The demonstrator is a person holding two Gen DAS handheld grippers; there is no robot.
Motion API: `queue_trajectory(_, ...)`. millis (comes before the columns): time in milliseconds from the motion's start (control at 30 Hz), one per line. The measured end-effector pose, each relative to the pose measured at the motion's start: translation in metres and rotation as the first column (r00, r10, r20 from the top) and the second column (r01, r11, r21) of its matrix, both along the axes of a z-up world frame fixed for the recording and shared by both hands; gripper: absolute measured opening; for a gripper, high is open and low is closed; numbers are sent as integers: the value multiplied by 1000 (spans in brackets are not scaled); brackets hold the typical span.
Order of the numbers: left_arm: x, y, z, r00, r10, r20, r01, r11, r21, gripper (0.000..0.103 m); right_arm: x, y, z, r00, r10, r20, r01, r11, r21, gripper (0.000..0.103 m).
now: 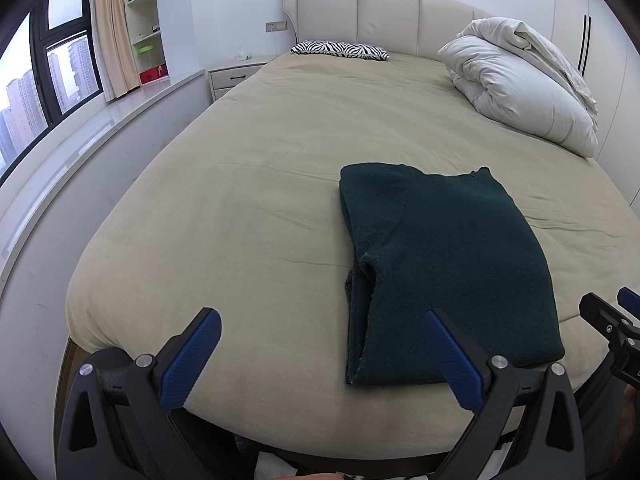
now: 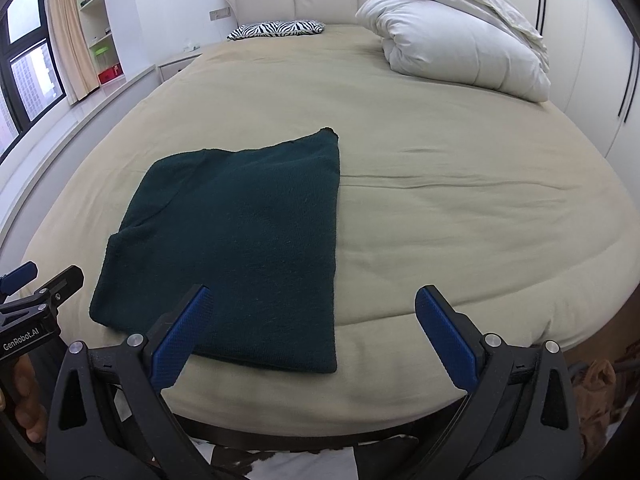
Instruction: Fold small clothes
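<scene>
A dark green knit garment (image 1: 444, 276) lies folded into a flat rectangle near the foot edge of the bed (image 1: 248, 208), its nearest edge just short of where the beige sheet curves down over the mattress. In the left wrist view a seam and a folded-in flap run along its left side; what piece of clothing it is cannot be told from either view. The left gripper (image 1: 322, 354) hangs just off the foot of the bed, level with the mattress top, its blue-padded fingers spread wide and empty, the right finger overlapping the garment's near corner in the view. The right gripper (image 2: 314, 330) sits in the same pose beside it, jaws wide and empty, pointing past the garment's right edge. Bare sheet stretches all around the garment, widest toward the headboard (image 1: 384, 16) and the right side. Well beyond, a rolled white duvet (image 2: 452, 36) sits at the far right and a zebra-print pillow (image 1: 340, 49) against the headboard.
</scene>
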State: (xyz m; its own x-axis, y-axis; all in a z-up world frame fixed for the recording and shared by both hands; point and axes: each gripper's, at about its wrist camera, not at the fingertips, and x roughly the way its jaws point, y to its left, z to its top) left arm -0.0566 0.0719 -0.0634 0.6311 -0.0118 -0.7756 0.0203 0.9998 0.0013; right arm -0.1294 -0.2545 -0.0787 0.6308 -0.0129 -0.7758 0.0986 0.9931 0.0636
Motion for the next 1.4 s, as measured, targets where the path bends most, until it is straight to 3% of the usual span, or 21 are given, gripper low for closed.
queue_trajectory(1400, 0, -1, -1, 1000, -17, -2, 17, 1000, 1, 103, -2, 8, -4, 1000, 6, -12, -6, 1000, 18, 103)
